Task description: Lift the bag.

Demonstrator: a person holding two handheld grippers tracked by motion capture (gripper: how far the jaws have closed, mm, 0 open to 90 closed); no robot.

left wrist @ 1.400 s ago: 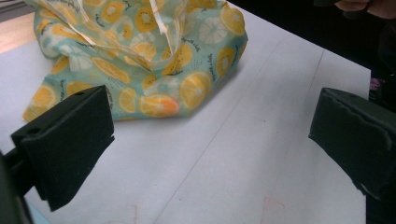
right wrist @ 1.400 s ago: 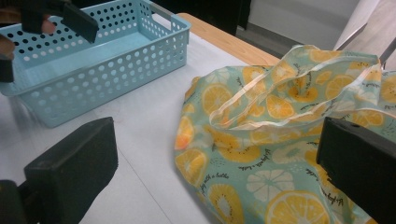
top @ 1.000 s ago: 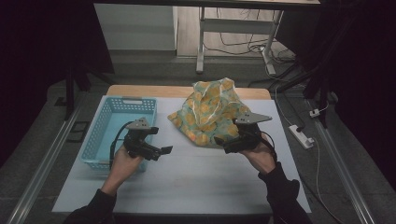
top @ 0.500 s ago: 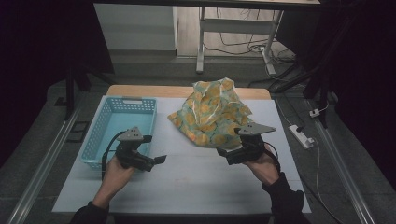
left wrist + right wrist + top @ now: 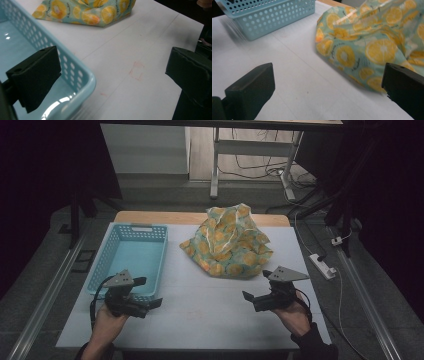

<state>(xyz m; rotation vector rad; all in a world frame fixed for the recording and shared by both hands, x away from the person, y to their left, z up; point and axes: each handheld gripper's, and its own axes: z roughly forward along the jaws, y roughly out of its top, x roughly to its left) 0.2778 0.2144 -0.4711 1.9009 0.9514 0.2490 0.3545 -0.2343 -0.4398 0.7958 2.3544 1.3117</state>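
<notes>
Holding both grippers wide open and empty, we are risking that the left gripper (image 5: 154, 303) knocks the basket (image 5: 131, 256) while reaching for the cloth (image 5: 227, 242).

both grippers pull back toward the near table edge. the right gripper (image 5: 252, 299), earlier touching the lemon-print cloth (image 5: 227, 242), now sits apart from it, jaws spread. the left gripper (image 5: 152, 303) moves from beside the basket (image 5: 107, 262) to its near corner.
</notes>
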